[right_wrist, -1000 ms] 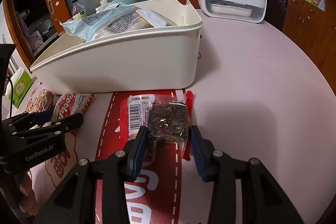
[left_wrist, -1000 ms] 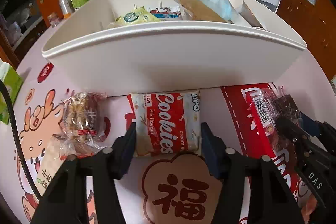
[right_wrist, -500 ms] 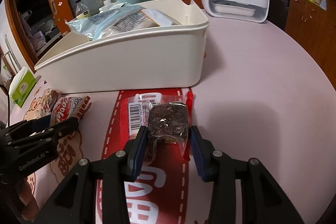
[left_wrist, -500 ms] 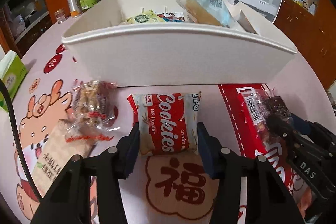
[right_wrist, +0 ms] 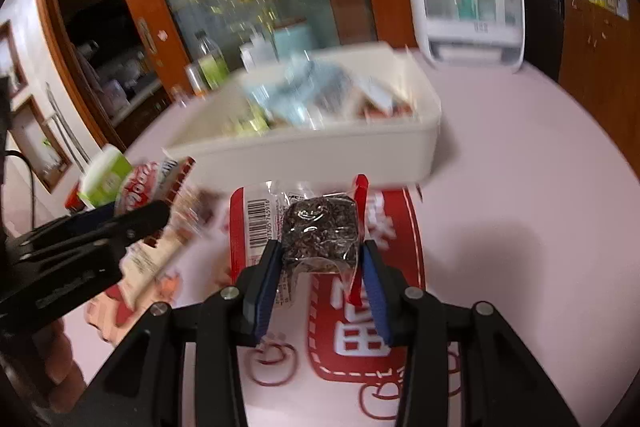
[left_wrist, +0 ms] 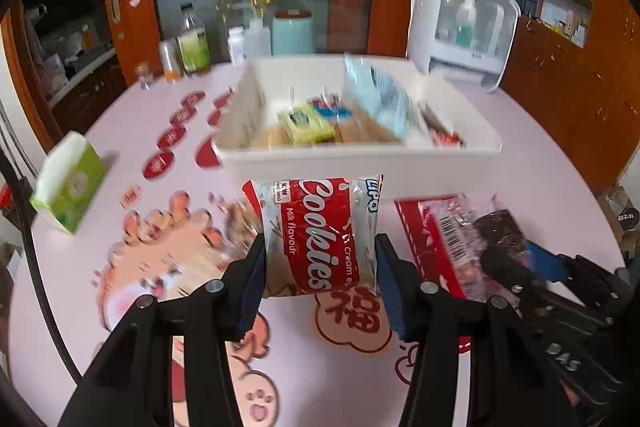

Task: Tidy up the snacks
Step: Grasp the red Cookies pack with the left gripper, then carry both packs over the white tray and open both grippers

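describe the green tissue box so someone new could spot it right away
Start at the big white bin in the middle of the pink table. Look to its left, near the table's edge, where the tissue box stands alone. It is the only green and white box there; the snacks nearby are in wrappers.

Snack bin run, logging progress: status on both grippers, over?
Left gripper shut on cookies packet. Right gripper shut on dark snack packet. Both short of the white bin. Path clear.
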